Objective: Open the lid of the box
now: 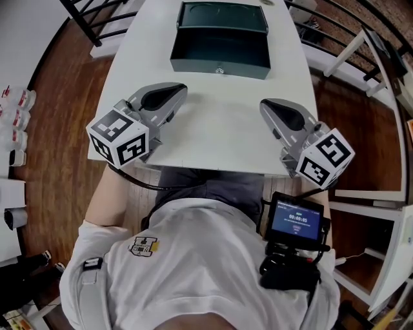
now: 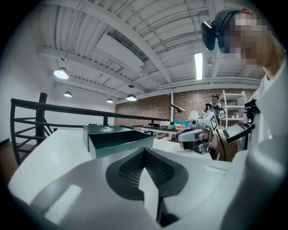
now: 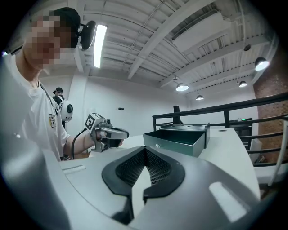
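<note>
Evidently rigid and light, the lid (image 1: 222, 16), grippable by its free edge, stands open on the metal box (image 1: 193, 66) ahead of the closed, empty left gripper (image 1: 181, 91) and right gripper (image 1: 265, 106).

A: Any text logged?
B: One item. A timer line, "00:00:05", is shown in white on the blue screen (image 1: 296, 220) worn at the chest; the last digit is read with some doubt.
A: Other lines on that screen?
B: Seen above and below the timer, too small to be read.
A: Marker cubes?
B: Black-and-white square code patterns are carried on the left marker cube (image 1: 119, 137) and the right marker cube (image 1: 326, 158); coded, not lettered.
A: Shirt?
B: A small emblem (image 1: 143, 245) is seen on the white shirt (image 1: 193, 277); its print cannot be made out.
A: Gripper views?
B: Nothing legible is found there.
</note>
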Demonstrator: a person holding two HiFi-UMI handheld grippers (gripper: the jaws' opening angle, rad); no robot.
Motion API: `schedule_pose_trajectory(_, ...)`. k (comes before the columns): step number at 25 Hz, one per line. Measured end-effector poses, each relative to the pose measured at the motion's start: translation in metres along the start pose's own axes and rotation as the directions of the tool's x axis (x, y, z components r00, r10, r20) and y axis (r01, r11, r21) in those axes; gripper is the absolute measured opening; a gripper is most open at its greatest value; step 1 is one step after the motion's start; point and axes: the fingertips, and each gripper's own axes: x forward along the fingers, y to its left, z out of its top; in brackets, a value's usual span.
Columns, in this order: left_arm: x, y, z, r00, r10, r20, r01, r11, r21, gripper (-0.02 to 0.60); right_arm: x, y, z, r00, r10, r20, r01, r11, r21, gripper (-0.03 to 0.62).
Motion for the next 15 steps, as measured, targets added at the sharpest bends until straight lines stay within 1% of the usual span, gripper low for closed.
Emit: schedule_pose_trajectory(15, 0.0005, 0.0001, 0.0015, 1.0, -0.002, 0.008, 0.002, 1.0, 0.004, 0.0, 0.0, -0.001, 0.0002, 1.0, 0.0, -0.002, 0.0, 1.0, 0.001, 0.0)
